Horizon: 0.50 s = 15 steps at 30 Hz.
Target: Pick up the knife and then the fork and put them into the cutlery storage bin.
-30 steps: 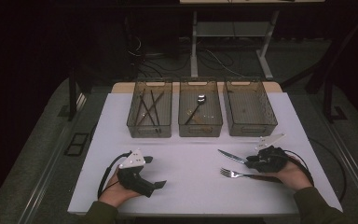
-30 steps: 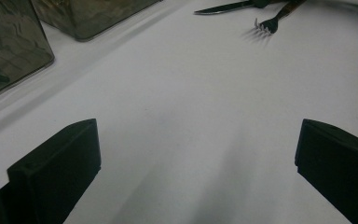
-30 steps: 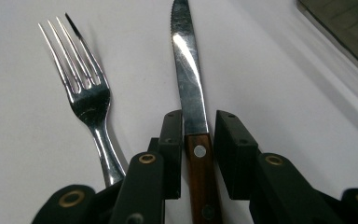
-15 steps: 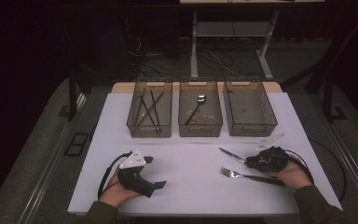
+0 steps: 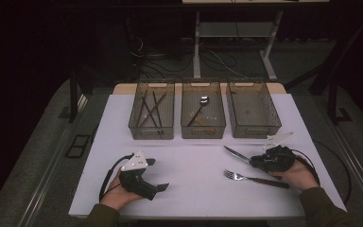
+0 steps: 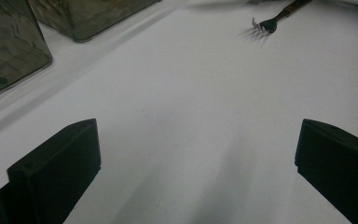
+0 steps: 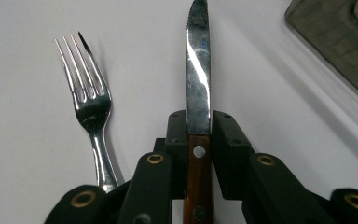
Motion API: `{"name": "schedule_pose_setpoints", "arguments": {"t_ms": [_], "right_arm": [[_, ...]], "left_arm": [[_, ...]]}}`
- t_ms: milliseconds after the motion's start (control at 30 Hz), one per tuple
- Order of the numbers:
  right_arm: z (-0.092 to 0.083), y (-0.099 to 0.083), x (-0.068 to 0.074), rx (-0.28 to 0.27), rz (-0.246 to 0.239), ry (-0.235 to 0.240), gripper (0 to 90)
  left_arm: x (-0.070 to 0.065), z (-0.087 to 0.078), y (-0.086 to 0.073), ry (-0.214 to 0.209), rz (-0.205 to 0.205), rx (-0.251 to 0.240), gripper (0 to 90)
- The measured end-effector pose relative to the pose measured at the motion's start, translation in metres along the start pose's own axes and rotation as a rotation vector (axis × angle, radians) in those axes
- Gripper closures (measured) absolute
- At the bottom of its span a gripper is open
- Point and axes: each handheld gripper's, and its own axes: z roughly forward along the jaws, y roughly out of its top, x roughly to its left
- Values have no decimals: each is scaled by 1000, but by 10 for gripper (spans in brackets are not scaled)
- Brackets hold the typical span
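A knife (image 7: 198, 70) with a wooden handle and steel blade lies on the white table (image 5: 194, 156) at the right. My right gripper (image 7: 199, 126) is shut on it where blade meets handle. Its jaws have just been closing, with the knife between them. From above, the blade (image 5: 234, 153) sticks out to the left of the right gripper (image 5: 254, 161). A fork (image 5: 253, 178) lies just in front of it, and it shows beside the knife (image 7: 91, 102). My left gripper (image 5: 163, 187) rests at the front left, open (image 6: 198, 154), with only bare table between its jaws.
Three dark see-through bins stand in a row at the back. The left bin (image 5: 151, 113) holds several thin dark sticks, the middle bin (image 5: 203, 111) holds a spoon, and the right bin (image 5: 253, 109) stands nearest the knife. The fork's tines (image 6: 270, 21) lie far ahead of the left gripper.
The right hand has shifted slightly over the knife. The knife, the fork and the left gripper lie where they were.
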Motion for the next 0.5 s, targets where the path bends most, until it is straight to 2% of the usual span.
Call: {"name": "schedule_pose_setpoints", "arguments": {"t_ms": [267,500], "right_arm": [[-9,5,-1,-37,13,11,773],[-26,11,-2,-92,23,3,773]], "left_arm": [[0,0,0,0,-3,-5,0],[0,0,0,1,-5,-8,0]]}}
